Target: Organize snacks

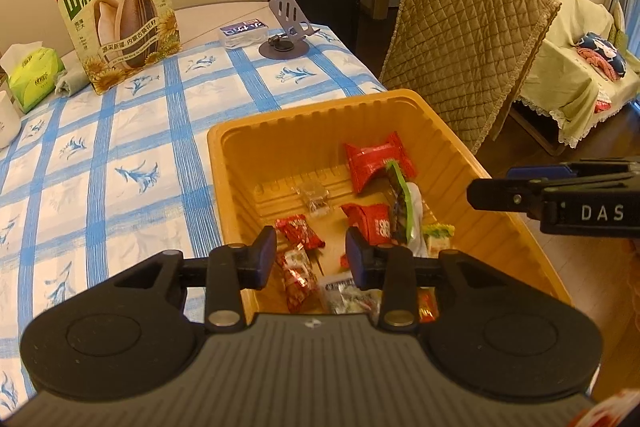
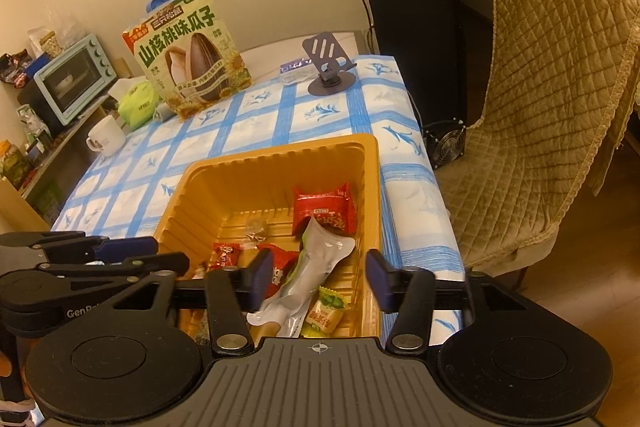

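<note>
Two tools hang above an orange plastic tray [image 2: 276, 163] that sits on the table [image 1: 120, 155] with its blue-and-white checked cloth, close to the table's edge beside a chair draped in a quilted tan cover [image 2: 552, 75]. The left tool [image 1: 311, 255] has its blue-padded jaws parted with nothing between them, and small red wrapped sweets [image 1: 298, 229] lie in the tray below. The right tool [image 2: 318, 279] also stands with jaws apart, wider than the left; a long silvery pouch with a green edge [image 2: 316, 263] lies in the tray beneath the gap, and the pads do not press on it. Other snacks rest loose in the tray: a large red packet [image 2: 324, 211] toward the far wall, a red packet with white print [image 1: 370, 225] near the middle, a yellow-green packet [image 2: 324, 311] at the near end, and a small clear wrapper [image 1: 314, 197] on the ribbed floor. Farther back on the table stand a big bag of sunflower seeds [image 1: 120, 19], a green tissue pack [image 1: 34, 75], a white mug [image 2: 105, 139] and a grey phone stand [image 1: 286, 27].
</note>
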Tool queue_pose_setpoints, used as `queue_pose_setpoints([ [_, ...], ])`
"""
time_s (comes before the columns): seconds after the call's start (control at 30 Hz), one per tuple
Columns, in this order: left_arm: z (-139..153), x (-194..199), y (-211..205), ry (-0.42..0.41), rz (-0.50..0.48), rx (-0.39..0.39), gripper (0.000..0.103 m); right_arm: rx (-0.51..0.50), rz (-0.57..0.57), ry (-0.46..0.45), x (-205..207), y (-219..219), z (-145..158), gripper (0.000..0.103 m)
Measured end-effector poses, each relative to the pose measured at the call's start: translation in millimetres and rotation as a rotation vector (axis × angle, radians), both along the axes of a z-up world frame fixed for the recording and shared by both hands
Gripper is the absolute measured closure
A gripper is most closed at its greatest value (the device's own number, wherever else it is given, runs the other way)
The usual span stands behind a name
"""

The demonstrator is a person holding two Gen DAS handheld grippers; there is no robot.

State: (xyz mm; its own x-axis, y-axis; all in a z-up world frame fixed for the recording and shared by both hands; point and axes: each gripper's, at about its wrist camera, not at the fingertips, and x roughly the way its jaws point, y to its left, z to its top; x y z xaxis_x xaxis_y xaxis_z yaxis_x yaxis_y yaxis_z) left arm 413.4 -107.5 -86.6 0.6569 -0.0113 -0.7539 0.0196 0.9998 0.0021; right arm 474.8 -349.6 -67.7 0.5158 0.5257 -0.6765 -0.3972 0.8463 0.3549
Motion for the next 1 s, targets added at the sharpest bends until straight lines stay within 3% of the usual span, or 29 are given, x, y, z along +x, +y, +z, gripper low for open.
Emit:
queue_pose_setpoints([
  [0.13,6,-13,2,-0.005,0.014,-0.011,0.055,0.006,0.016,-0.004,-9,0,2,0.034],
  [0.23,13,-25,3,-0.012,0.024,-0.020,0.052,0.016,0.035,-0.010,-17,0,4,0.026],
  [0.5,40,-67,9,-0.041,0.068,-0.036,0.034,0.001,0.055,-0.044,-45,-1,20,0.017],
  [1.0,59,-155,26,-0.008,0.102,-0.047,0.030,-0.052,0.046,-0.045,-133,9,46,0.015],
])
